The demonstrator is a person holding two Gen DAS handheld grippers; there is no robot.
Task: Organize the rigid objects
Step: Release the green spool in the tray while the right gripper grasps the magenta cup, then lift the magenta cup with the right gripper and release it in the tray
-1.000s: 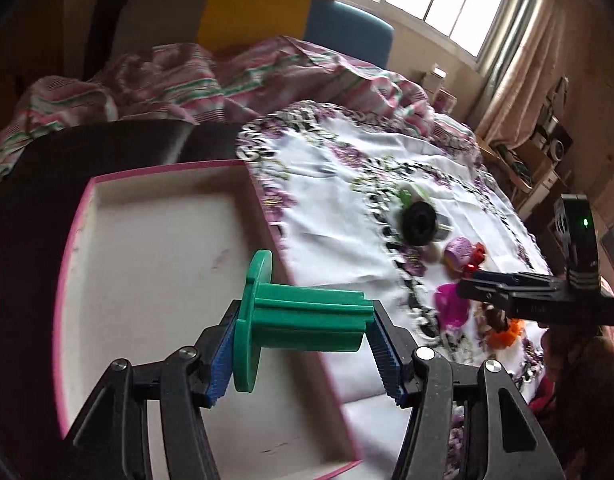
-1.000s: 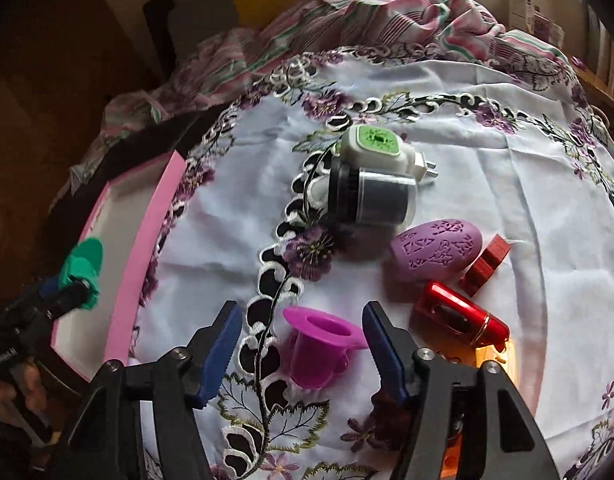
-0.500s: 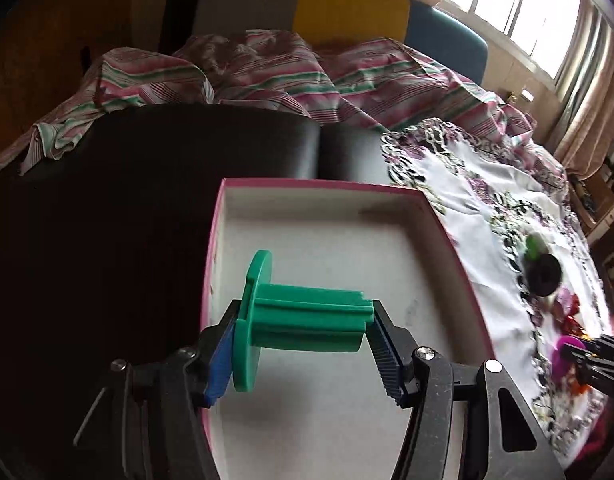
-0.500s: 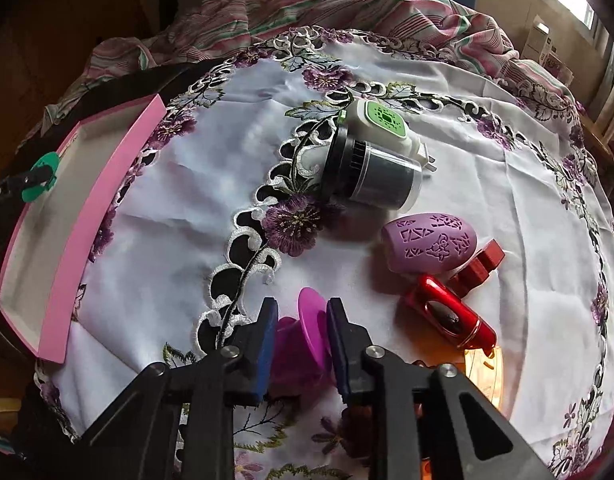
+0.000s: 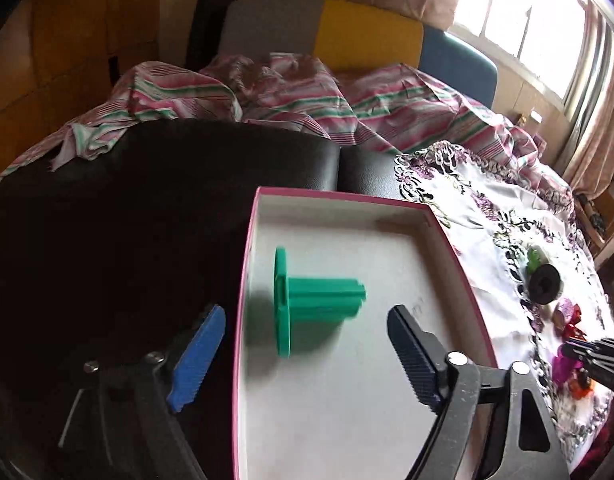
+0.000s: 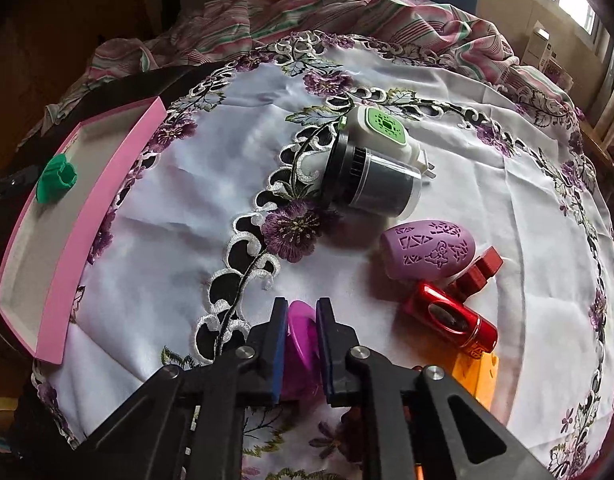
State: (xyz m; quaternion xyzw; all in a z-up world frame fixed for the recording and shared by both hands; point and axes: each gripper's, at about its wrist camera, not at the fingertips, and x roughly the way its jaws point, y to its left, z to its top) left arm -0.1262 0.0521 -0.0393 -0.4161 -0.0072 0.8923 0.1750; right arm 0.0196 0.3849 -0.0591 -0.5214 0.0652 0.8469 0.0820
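The left tongs (image 5: 303,354) stand wide apart, their jaws having just been opening, and hold nothing. The green spool (image 5: 313,302) lies on its side just ahead of them and between the lines of the two jaws, touching neither, on the white floor of the pink-rimmed tray (image 5: 459,272). The left jaw hangs outside the tray's near wall, over a dark surface; the right jaw is over the tray floor.

The right tongs (image 6: 301,322) are nearly closed, their jaws having just been closing, and both pads press on the flange of the purple spool (image 6: 301,334), which stands edge-on between them above the embroidered cloth (image 6: 227,160) on the worktop. Ahead and to the right of these tongs lie a red metal cylinder (image 6: 451,318), a lilac egg-shaped piece (image 6: 427,250) and a small red block (image 6: 481,272). Farther ahead are a black and grey canister (image 6: 371,184) and a white plug with a green face (image 6: 383,132). Far to their left sits the tray (image 6: 91,216) with the green spool (image 6: 55,178) in it.
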